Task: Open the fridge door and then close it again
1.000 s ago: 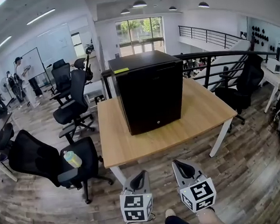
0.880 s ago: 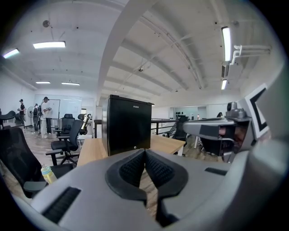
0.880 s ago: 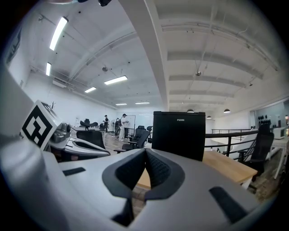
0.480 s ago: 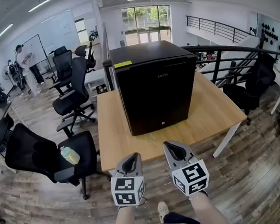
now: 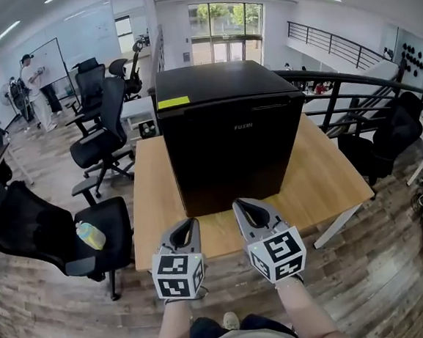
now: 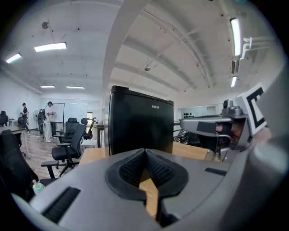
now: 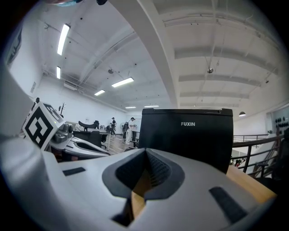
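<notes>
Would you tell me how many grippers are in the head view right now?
2. The left gripper and the right gripper sit side by side over the table's near edge, pointing at the closed fridge; none appears hidden.

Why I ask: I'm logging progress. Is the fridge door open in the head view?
No, the door of the fridge sits flush against it, with no gap showing along its edges.
</notes>
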The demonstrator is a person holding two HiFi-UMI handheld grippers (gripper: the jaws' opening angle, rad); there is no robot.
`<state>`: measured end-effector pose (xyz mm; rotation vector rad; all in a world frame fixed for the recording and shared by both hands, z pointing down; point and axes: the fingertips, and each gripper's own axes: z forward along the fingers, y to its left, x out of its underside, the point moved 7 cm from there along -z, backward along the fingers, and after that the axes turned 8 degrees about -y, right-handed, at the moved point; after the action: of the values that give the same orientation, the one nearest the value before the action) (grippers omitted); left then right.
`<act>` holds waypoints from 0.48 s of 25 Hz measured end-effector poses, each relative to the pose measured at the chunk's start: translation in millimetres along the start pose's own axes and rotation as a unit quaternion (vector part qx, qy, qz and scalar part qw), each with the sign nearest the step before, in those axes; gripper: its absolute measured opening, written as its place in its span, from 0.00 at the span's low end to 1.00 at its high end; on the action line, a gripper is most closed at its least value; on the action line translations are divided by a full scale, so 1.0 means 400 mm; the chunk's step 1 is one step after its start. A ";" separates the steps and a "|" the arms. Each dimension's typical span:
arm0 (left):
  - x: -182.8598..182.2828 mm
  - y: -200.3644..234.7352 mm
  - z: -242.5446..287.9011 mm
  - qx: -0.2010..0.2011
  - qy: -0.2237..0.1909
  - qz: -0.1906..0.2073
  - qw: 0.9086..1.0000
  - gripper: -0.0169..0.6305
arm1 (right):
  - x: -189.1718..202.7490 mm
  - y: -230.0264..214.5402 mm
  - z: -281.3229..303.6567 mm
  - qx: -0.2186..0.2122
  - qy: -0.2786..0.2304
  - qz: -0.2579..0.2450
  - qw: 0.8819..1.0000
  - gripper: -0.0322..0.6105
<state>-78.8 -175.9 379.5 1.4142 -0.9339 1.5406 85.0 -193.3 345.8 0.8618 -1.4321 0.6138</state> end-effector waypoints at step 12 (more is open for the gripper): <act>-0.018 0.069 0.127 0.025 -0.009 0.005 1.000 0.04 | 0.003 -0.031 0.129 -0.032 0.011 -0.061 0.998 0.05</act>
<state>-84.6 -233.6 377.4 1.4639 -0.9199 1.5710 65.0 -242.3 341.8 0.8817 -1.3619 0.4807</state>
